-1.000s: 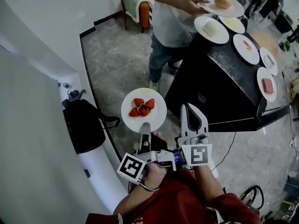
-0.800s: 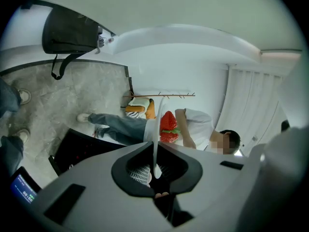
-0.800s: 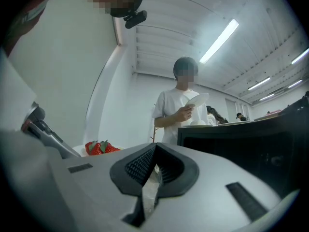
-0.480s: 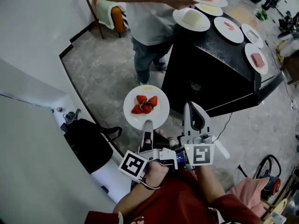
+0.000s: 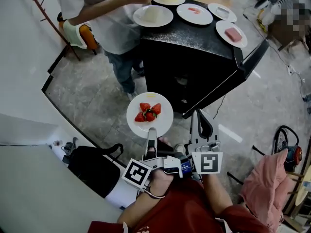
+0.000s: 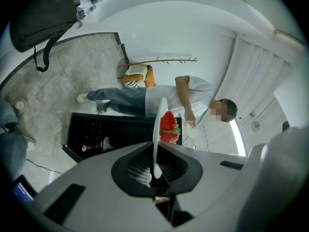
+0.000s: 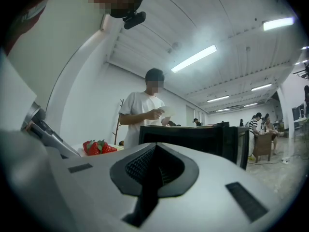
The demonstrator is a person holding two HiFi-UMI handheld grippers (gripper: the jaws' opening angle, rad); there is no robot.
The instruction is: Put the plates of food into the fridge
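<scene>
Left gripper (image 5: pixel 152 131) pinches strawberry plate (image 5: pixel 149 114) rim; right gripper (image 5: pixel 196 113) jaws pressed together, empty; fridge (image 5: pixel 194 57) beyond plate, upper centre.

**A large shared workroom, open-plan and brightly lit**

Long strip lights (image 7: pixel 195 58) run across a ribbed white ceiling (image 7: pixel 231 13); the walls are bare white, and the floor (image 5: pixel 97 89) is grey marbled stone; at the far end several people (image 7: pixel 258 122) sit and stand in the same open hall. A black fridge (image 5: pixel 194 57) stands alone on the open floor with plates of food (image 5: pixel 194 13) on its top; a cable (image 5: pixel 221 106) trails beside it; a wooden coat stand (image 6: pixel 164 61) and a black backpack (image 5: pixel 92 166) sit by the wall.
</scene>
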